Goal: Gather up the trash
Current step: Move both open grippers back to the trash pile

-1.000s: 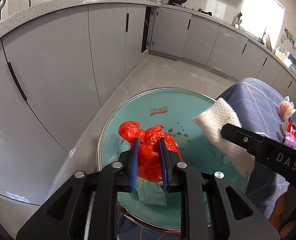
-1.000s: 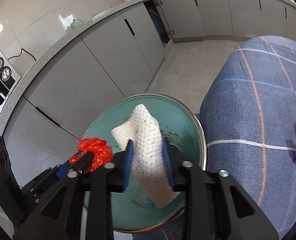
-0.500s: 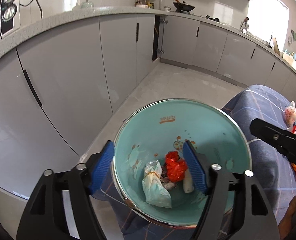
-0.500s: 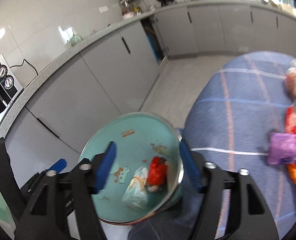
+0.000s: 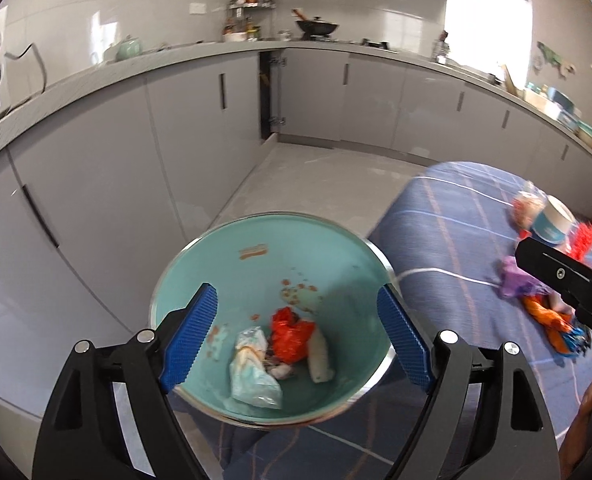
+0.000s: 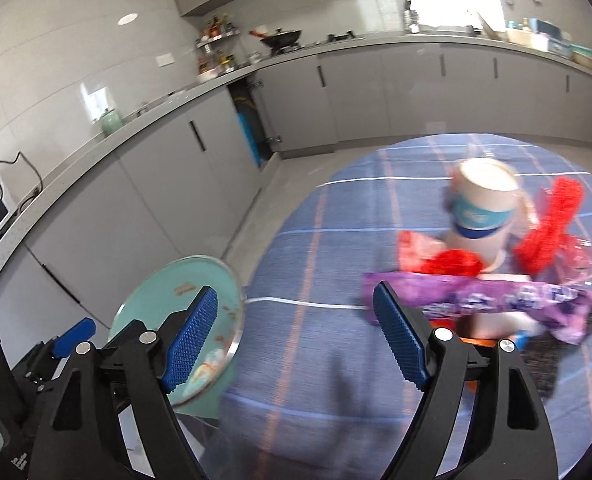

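Note:
A teal trash bin [image 5: 335, 248] stands below my left gripper [image 5: 296, 336]. Inside it lie a crumpled red bag [image 5: 290, 334], a white paper towel [image 5: 319, 360] and a pale wrapper [image 5: 252, 372]. My left gripper's jaws are opening wide above the bin with nothing between them. My right gripper [image 6: 294, 338] hangs over the blue checked tablecloth [image 6: 319, 280], its jaws also opening and empty. Right of it lies a trash pile: a purple wrapper [image 6: 495, 300], red wrappers [image 6: 551, 220] and a white and blue paper cup [image 6: 481, 208]. The bin [image 6: 184, 292] sits at the left in the right wrist view.
Grey kitchen cabinets [image 5: 176, 152] run along the wall behind the bin, one door ajar. The table with the cloth [image 5: 455, 216] sits right of the bin, the pale floor [image 5: 315, 176] beyond. The right gripper's black body [image 5: 563, 276] crosses the left wrist view at right.
Both grippers let go: the red bag and the white paper towel dropped into the bin. Both rose with jaws spreading, and the right one swung right toward the trash pile.

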`<state>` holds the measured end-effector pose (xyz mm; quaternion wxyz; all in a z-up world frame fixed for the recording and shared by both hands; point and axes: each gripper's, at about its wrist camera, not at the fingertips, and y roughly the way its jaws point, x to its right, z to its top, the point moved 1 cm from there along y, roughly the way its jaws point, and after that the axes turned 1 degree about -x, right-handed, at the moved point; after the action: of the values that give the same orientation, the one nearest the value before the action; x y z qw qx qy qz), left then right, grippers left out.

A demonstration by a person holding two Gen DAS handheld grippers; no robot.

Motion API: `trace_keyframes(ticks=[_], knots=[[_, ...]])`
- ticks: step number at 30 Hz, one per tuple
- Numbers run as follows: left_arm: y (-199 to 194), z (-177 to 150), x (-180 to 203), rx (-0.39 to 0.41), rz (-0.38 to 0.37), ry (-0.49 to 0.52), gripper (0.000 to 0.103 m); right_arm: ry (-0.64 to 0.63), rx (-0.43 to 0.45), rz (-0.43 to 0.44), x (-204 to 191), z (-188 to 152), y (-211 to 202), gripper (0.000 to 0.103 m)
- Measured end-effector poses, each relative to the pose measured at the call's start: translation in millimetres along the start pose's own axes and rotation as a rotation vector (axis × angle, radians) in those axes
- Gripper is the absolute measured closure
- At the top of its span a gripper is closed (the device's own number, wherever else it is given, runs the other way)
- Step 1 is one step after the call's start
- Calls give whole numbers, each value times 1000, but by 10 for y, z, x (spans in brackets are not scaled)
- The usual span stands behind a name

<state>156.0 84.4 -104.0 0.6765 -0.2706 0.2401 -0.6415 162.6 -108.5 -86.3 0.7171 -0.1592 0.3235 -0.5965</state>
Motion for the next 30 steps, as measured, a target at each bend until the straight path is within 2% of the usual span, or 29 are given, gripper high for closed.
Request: trace_keyframes(ticks=[10, 19, 25, 30], knots=[[-120, -125, 608, 2, -94, 109, 22, 75, 35, -116, 666, -170, -408, 24], [-127, -153, 1010, 1, -150, 180, 23, 139, 49, -214, 1229, -370, -715, 25], [-83, -130, 1318, 10, -190, 239, 28, 210, 5, -258, 1579, -527, -745, 37], [-37, -159, 1531, 4, -211, 285, 29, 251, -28, -270, 1749, -620, -727, 42]])
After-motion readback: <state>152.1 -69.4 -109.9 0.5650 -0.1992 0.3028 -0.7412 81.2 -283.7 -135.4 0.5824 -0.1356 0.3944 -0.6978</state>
